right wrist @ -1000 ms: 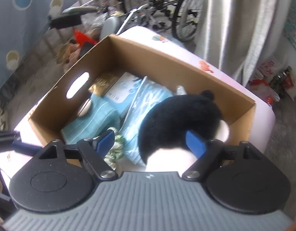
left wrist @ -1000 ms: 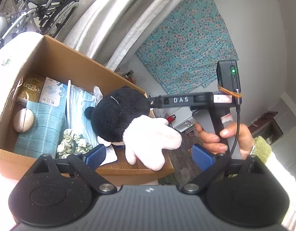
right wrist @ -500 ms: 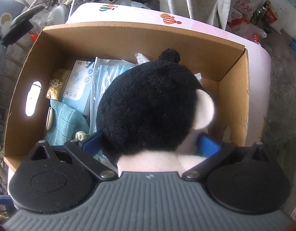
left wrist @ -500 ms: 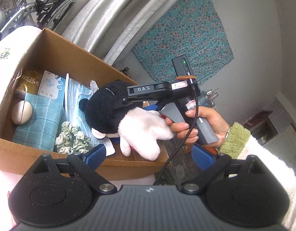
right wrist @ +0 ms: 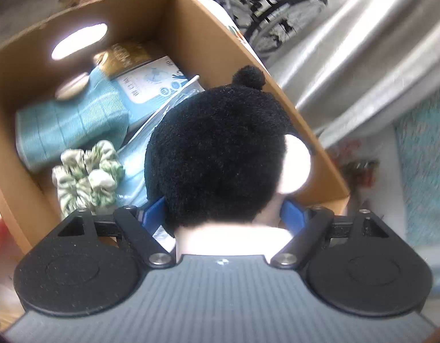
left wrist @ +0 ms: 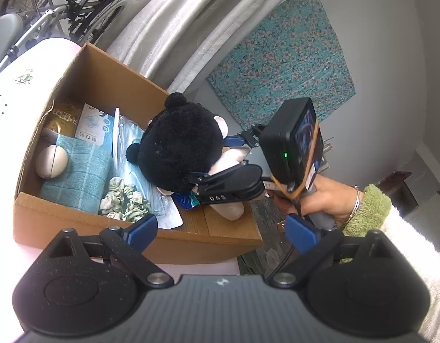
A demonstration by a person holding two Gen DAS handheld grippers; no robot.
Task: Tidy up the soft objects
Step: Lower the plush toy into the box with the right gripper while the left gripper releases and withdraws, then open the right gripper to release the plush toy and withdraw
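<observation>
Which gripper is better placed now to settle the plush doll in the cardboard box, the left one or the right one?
The right. The right gripper has the plush doll between its closing fingers, above the cardboard box. The left gripper is open with nothing between its fingers, in front of the box.

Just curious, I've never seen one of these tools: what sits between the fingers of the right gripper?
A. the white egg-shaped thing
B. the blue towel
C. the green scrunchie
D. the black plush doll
D: the doll fills the gap of the right gripper, whose jaws are closing on its neck, in the box.
</observation>
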